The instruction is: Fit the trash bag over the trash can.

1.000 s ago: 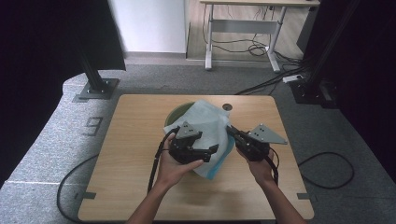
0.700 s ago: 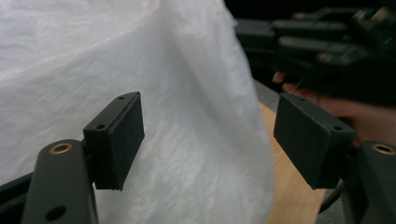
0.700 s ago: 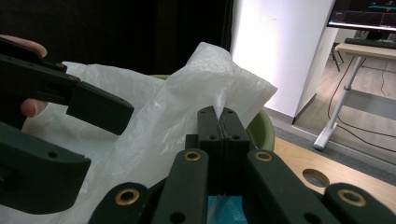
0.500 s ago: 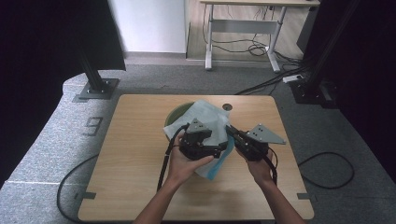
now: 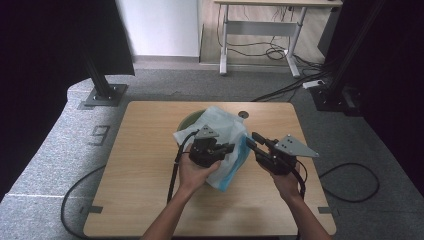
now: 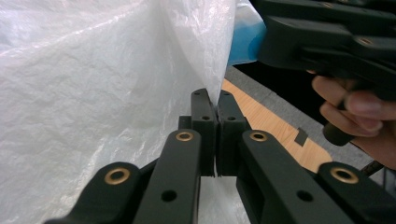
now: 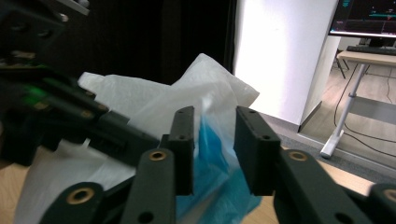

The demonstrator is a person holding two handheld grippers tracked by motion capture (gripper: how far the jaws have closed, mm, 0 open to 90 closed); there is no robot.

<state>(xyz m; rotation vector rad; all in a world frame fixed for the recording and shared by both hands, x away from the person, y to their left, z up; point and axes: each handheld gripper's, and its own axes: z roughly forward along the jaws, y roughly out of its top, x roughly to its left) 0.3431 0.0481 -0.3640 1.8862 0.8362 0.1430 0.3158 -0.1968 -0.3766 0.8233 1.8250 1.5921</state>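
White, crinkled plastic is what you are working with: the bag (image 5: pixel 220 135) sits at the middle of the high view, draped over a green bowl (image 5: pixel 189 120) on the wooden table (image 5: pixel 145 165), with a blue part (image 5: pixel 237 157) showing at its lower right edge. Your left gripper (image 5: pixel 227 148) has just been closing, and in the left gripper view its jaws stand clenched together with a fold of the white film (image 6: pixel 205 70) pinched between the tips, near the centre of that frame. Your right gripper (image 5: pixel 251 140) has just been opening; in the right gripper view its jaws stand apart with the bag's edge and the blue part (image 7: pixel 215 154) between them, and the pads do not seem to press on anything, so it looks released. That leaves the whole bag hanging on one thin pinch. The hold is right at the jaw tips and the film looks slippery, so a quick pull could let it slide out, or stretch and tear the plastic where it is nipped. The bag also lies over the bowl, so lifting sideways could drag or tip the bowl if the film catches its rim. Your two grippers sit just beside each other at the right of the bag; moving the right one carelessly could snag the film or knock the left one's grip.
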